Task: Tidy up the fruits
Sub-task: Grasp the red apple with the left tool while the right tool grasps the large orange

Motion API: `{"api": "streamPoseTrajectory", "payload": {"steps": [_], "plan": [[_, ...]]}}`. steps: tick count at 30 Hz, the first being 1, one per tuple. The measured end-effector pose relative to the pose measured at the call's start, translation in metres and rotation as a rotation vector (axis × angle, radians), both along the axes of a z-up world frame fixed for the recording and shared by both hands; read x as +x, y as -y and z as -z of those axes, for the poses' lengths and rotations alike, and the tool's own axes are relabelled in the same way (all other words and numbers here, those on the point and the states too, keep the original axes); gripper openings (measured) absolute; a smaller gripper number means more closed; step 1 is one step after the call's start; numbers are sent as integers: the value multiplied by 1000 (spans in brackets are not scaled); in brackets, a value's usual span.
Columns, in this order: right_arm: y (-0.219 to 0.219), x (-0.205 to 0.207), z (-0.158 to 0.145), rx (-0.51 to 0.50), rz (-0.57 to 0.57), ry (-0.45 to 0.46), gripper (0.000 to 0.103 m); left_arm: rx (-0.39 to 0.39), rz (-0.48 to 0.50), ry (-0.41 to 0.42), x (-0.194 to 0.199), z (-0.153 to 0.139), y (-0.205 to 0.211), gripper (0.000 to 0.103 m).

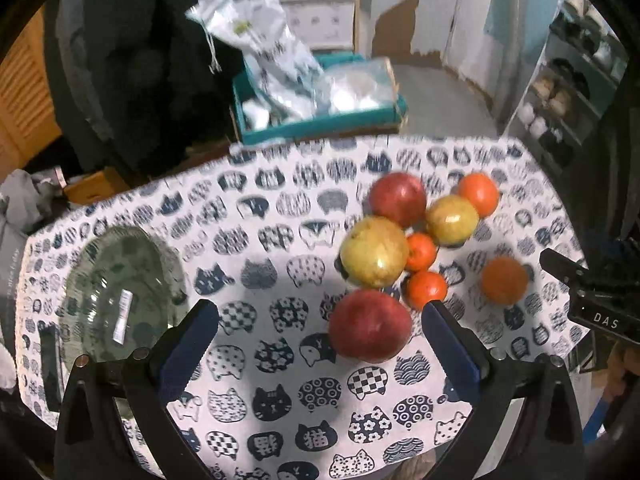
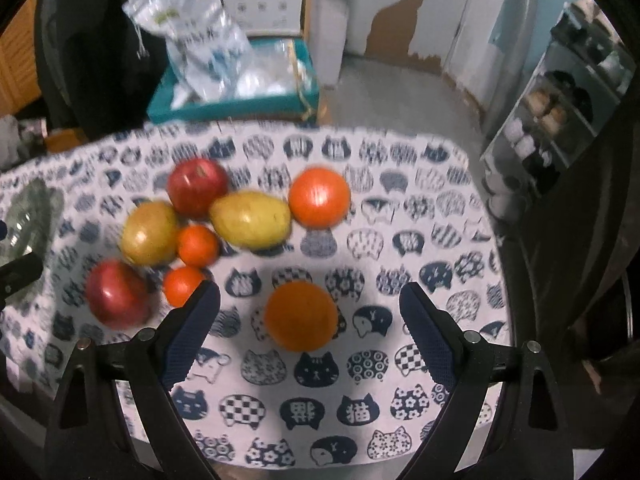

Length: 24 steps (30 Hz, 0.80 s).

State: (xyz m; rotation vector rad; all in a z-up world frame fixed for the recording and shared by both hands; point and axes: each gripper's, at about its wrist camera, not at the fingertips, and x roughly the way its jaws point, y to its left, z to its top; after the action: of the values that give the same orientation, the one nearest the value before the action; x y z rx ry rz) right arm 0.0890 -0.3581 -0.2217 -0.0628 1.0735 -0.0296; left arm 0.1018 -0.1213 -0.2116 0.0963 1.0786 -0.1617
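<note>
Blue ribbed fingers [image 1: 188, 344] of the left gripper [image 1: 320, 334] spread wide, gripping nothing, above the white cloth printed with navy cat faces [image 1: 256, 240] that covers the table. Near red apple, round and smooth [image 1: 370, 326], between those fingers toward the right one, not touched by either. Clear glass bowl with a fluted rim and a white sticker [image 1: 120, 288] just beyond the left finger, close to the cloth's left edge.

Same textured blue pads on the right gripper [image 2: 310, 330], likewise wide apart and empty. Dull matte orange [image 2: 301, 316] on the cloth between them, nearer the left finger, clear of both.

Farther out, toward the middle of the cloth, a tight cluster: round yellow-green apple [image 1: 374, 252], two small glossy tangerines [image 1: 427, 289] [image 1: 420, 251] beside it, elongated yellow pear [image 2: 250, 220] behind those. Second red apple with a stem dimple [image 2: 196, 186] at the back of the cluster, touching the pear. Larger shiny orange-red fruit [image 2: 319, 196] just right of the pear, nearest the cloth's far edge; kind of fruit hard to tell.

Past the far edge, off the table, a teal open box [image 1: 320, 124] stuffed with crinkled clear and white plastic bags [image 1: 264, 40], blurred.
</note>
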Motion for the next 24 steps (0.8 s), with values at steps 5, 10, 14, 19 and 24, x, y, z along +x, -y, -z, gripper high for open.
{"api": "streamPoseTrajectory", "payload": {"steps": [5,10,14,19,24], "plan": [[8,11,41,30,3,-103,91,-5,7,-84,8,36,10,102],[13,18,70,54,13,-163,91,-12,14,-142,16,60,17,102],[16,24,88,96,24,-198,86,-18,25,-166,15,73,21,102],[7,31,101,96,-4,-220,78,-46,43,-183,19,81,29,102],[-1,37,111,88,-17,-239,69,-79,61,-208,21,89,35,101]]}}
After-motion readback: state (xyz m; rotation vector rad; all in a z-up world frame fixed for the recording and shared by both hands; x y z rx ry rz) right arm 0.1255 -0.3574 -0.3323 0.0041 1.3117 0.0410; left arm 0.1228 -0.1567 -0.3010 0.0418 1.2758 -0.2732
